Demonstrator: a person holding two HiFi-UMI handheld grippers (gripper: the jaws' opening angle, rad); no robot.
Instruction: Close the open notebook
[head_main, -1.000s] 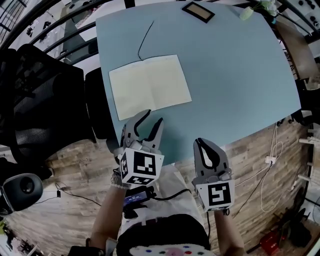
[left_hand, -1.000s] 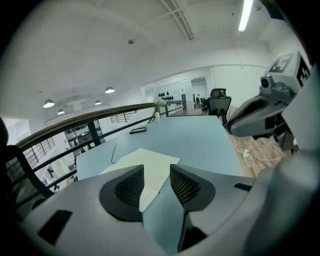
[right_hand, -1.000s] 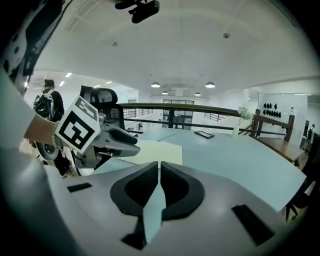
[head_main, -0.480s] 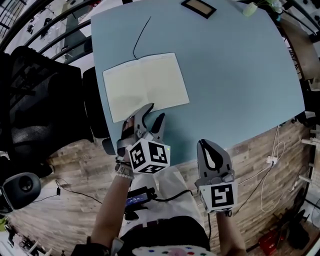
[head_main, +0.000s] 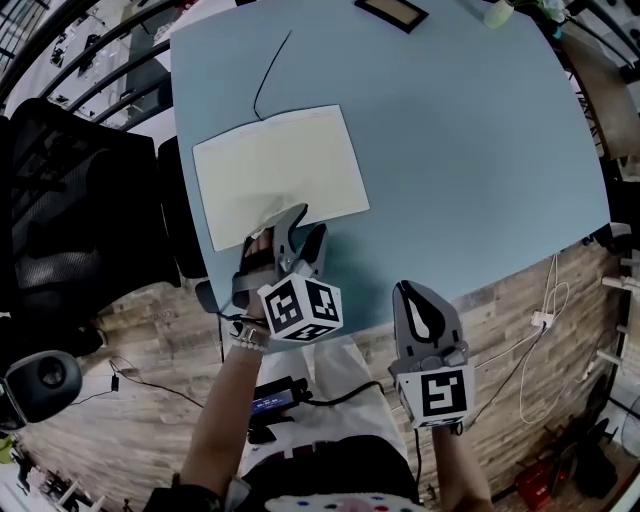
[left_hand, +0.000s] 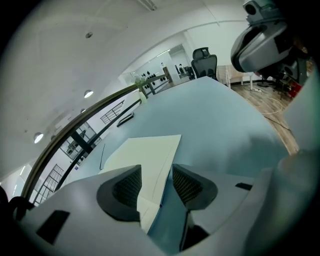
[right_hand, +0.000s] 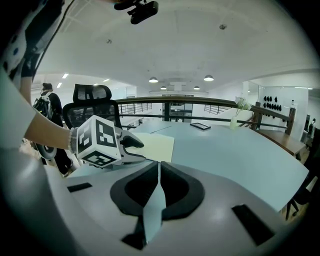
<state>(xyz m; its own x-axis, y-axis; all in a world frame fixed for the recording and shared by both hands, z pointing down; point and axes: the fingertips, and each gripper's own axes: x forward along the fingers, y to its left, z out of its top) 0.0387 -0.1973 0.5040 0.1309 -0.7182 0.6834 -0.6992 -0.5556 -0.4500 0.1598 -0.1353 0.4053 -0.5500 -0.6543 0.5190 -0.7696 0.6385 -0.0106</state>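
Observation:
The open notebook (head_main: 278, 172) lies flat on the blue table (head_main: 470, 150), its cream pages blank. My left gripper (head_main: 303, 228) is low at the notebook's near edge, jaws open. In the left gripper view the notebook (left_hand: 145, 150) has its near corner between the two pads of the left gripper (left_hand: 156, 172), and neither pad presses on it. My right gripper (head_main: 424, 303) is shut and empty over the table's near edge, away from the notebook. In the right gripper view its jaws (right_hand: 158, 167) meet, with the left gripper's marker cube (right_hand: 99, 141) and the notebook (right_hand: 159, 140) ahead to the left.
A thin black cord (head_main: 270, 72) lies on the table beyond the notebook. A dark framed slab (head_main: 390, 12) and a pale bottle (head_main: 497, 14) stand at the far edge. A black office chair (head_main: 80, 200) is left of the table. Cables (head_main: 545, 318) trail on the wooden floor.
My left gripper has moved forward and down to the notebook's near edge, rolling as it went, and its jaws have widened. The right gripper has barely shifted.

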